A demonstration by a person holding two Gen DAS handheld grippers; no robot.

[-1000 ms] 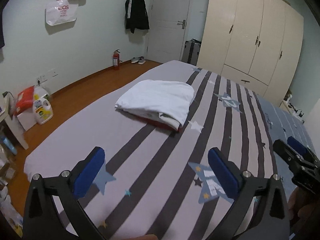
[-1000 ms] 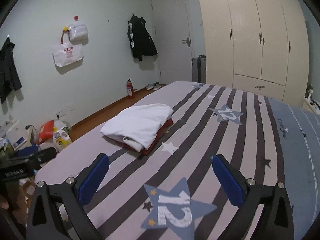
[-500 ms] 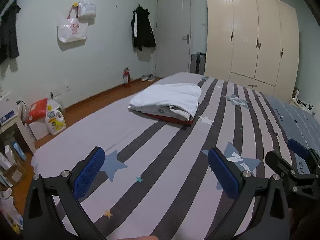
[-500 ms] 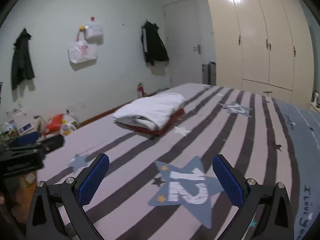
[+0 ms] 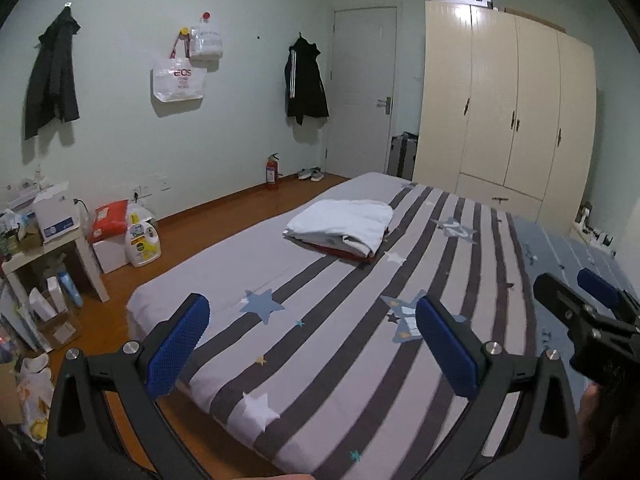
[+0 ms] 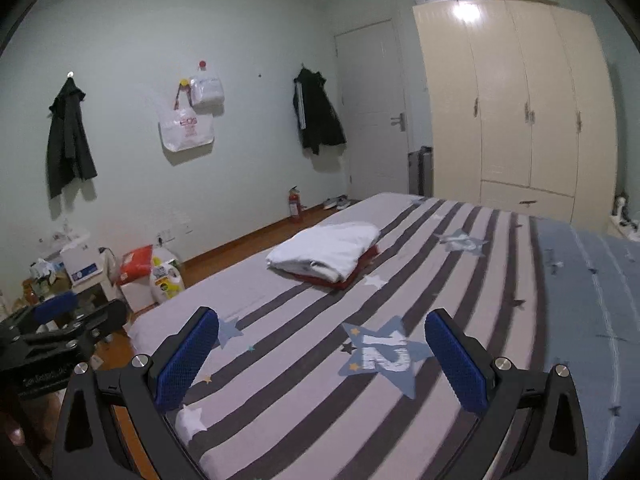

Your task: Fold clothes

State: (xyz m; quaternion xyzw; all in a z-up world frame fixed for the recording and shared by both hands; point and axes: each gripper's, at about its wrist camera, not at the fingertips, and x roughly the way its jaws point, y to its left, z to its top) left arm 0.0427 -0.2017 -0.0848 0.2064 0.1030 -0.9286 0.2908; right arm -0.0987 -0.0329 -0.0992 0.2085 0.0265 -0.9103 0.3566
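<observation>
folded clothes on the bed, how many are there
2, stacked mid-bed: a white garment on top and a red garment under it, only its edge showing. More could be hidden inside the pile. Both the left gripper and right gripper are empty.

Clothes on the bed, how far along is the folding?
Done: a white garment lies folded on a folded red one on the striped bed. In hand: nothing; the left gripper and right gripper are open, apart from the stack. Left: no unfolded clothes show on the bed.

Striped bed (image 5: 328, 344) (star print) carries one folded stack (image 5: 340, 228), white over red, well ahead of tool.
</observation>
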